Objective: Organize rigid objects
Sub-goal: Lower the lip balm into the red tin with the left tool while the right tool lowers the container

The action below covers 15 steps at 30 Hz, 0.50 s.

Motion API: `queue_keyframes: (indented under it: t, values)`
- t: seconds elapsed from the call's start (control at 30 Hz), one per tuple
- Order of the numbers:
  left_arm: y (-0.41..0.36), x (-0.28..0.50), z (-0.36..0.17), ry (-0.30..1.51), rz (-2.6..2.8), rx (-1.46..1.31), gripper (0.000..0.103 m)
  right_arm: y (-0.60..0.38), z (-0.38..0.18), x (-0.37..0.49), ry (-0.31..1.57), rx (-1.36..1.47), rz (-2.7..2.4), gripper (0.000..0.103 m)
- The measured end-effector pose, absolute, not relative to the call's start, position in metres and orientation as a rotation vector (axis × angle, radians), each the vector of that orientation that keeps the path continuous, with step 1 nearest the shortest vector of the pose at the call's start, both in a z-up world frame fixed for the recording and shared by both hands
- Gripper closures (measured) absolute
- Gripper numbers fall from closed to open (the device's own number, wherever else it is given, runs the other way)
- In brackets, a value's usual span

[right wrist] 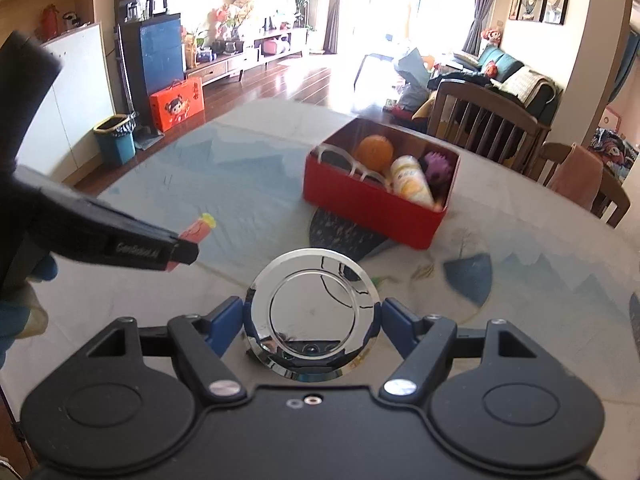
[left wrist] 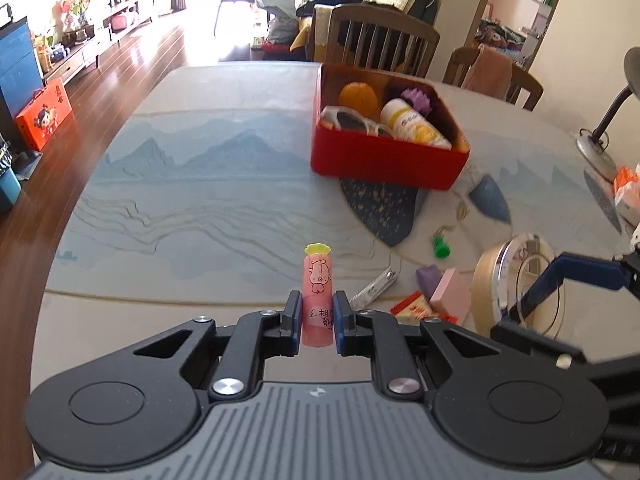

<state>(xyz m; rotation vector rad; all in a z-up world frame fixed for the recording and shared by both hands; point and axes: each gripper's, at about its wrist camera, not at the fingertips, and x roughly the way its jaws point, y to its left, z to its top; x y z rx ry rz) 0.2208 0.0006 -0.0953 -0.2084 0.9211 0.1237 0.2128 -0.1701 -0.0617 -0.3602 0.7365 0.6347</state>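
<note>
The left hand-held gripper [left wrist: 317,316] is closed on a pink tube [left wrist: 317,300] with a yellow cap; the blue pads press its lower part from both sides. The tube is held clear of the tabletop [left wrist: 200,184], its long axis running straight ahead along the fingers, cap end pointing away toward the far side.

The right hand-held gripper [right wrist: 313,316] stands wide, its blue pads against the two sides of a round shiny chrome disc [right wrist: 313,316], which it holds flat-face up toward the camera, above the tabletop. From the left wrist view a roll of tape [left wrist: 486,280] shows just beside that disc.

Near the left gripper, to its right on the tabletop, lie a small metal clipper [left wrist: 376,286], a purple block [left wrist: 427,278], a pink block [left wrist: 450,294], a red packet [left wrist: 412,306] and a green toy [left wrist: 441,249].

Farther off stands a red box [left wrist: 384,160], open at the top. In it are an orange ball [left wrist: 358,98], white-framed sunglasses [left wrist: 352,122], a white and yellow bottle [left wrist: 412,122] lying on its side, and a purple spiky toy [left wrist: 418,99]. Nothing lies between the grippers and the box. Wooden chairs [left wrist: 380,36] stand behind the table.
</note>
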Motion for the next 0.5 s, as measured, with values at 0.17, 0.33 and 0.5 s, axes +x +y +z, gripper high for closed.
queue_keyframes:
  t: [0.17,0.33,0.5]
  values:
    - [0.002,0.231,-0.075,0.887,0.119,-0.198,0.088,-0.174,-0.041,0.234,0.709,-0.350,0.624,0.028]
    - [0.003,0.247,-0.059,0.860,0.114,-0.191,0.088,-0.177,-0.027,0.259,0.683,-0.344,0.611,0.028]
    - [0.001,0.271,-0.045,0.830,0.112,-0.182,0.087,-0.179,-0.019,0.287,0.662,-0.347,0.586,0.028]
